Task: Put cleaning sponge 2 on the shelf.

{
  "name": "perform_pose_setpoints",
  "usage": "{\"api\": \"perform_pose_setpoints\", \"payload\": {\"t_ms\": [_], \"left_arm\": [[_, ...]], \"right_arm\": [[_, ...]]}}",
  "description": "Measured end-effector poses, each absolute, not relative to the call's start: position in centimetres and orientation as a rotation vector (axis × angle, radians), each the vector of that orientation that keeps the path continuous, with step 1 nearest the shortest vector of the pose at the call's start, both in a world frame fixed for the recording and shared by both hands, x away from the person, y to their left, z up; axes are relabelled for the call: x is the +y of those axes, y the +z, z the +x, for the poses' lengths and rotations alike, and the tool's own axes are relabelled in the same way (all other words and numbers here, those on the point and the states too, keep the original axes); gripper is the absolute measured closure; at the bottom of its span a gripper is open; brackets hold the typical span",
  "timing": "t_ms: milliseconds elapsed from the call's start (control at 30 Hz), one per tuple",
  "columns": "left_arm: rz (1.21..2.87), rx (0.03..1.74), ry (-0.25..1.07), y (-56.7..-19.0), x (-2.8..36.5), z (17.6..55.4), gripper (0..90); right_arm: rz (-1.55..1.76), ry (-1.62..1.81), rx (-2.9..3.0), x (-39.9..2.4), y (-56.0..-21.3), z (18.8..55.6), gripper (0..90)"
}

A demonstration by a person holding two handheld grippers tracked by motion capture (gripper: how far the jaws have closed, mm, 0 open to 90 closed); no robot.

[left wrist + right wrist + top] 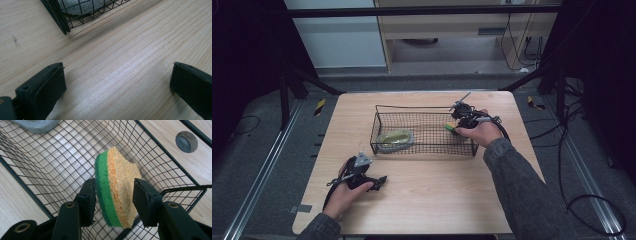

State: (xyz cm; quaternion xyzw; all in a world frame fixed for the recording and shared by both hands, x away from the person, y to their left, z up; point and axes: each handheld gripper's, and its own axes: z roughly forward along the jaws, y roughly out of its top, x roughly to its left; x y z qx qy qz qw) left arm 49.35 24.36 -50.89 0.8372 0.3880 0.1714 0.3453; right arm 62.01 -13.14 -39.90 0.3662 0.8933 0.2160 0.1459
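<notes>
Right gripper view: the right gripper (113, 188) holds a green-and-yellow sponge (116, 190) on edge between its fingers, over the wire basket (377, 130) (one grey pad already inside); release remains. The left gripper (117, 82) rests wide open, empty, on the tabletop (120, 57).

wooden table (422, 200), grey plug (186, 141)

We found the table (422, 195) evenly lit from overhead, its pale wood bright against a dim, nearly black surround on the left and right. Shadows stayed soft and short. In the left gripper view a sheen glared off the wood grain, and the near jaws were soft-focused. The high view was grainy, with mild bowing at its edges.
</notes>
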Motion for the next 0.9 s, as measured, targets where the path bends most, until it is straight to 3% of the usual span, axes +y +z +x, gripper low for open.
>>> {"api": "perform_pose_setpoints", "payload": {"t_ms": [467,900], "left_arm": [[2.173,1.007,0.446,-50.9,24.4,49.4,0.0],[2.177,1.007,0.443,-50.9,24.4,49.3,0.0]], "right_arm": [[1.038,0.666,2.564,-13.1,-38.9,60.6,46.7],[1.154,0.803,2.396,-16.1,-38.1,58.9,20.5]]}}
